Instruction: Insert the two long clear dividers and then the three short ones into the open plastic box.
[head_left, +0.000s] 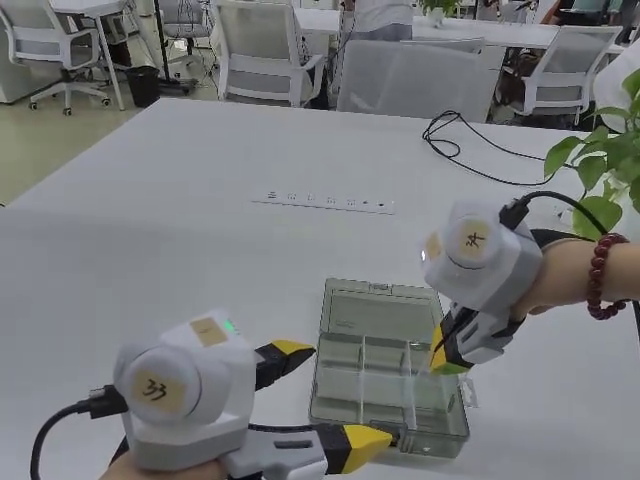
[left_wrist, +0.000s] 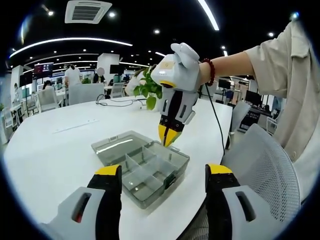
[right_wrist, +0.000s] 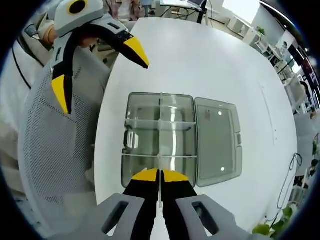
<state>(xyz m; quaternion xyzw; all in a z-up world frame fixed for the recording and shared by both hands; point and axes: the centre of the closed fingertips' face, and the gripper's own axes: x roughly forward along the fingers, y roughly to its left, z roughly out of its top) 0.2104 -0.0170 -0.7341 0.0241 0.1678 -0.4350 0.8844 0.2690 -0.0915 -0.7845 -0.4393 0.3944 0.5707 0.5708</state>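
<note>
An open clear plastic box (head_left: 328, 400) sits near the table's front edge, its lid (head_left: 375, 308) lying flat behind it. Clear dividers split the base (right_wrist: 126, 150) into several compartments. My right gripper (right_wrist: 160, 175) hangs over the box's right side, shut on a thin clear divider (right_wrist: 160, 135) that runs down the middle of the base. In the head view that gripper (head_left: 440, 360) points down at the box's right end. My left gripper (head_left: 335, 395) is open beside the box's left front corner, holding nothing.
A black cable (head_left: 470, 140) loops on the far right of the white table, next to a green plant (head_left: 600, 170). A flat socket strip (head_left: 325, 202) lies mid-table. Office chairs (head_left: 400, 80) line the far edge. A mesh chair (left_wrist: 265, 170) stands just off the near edge.
</note>
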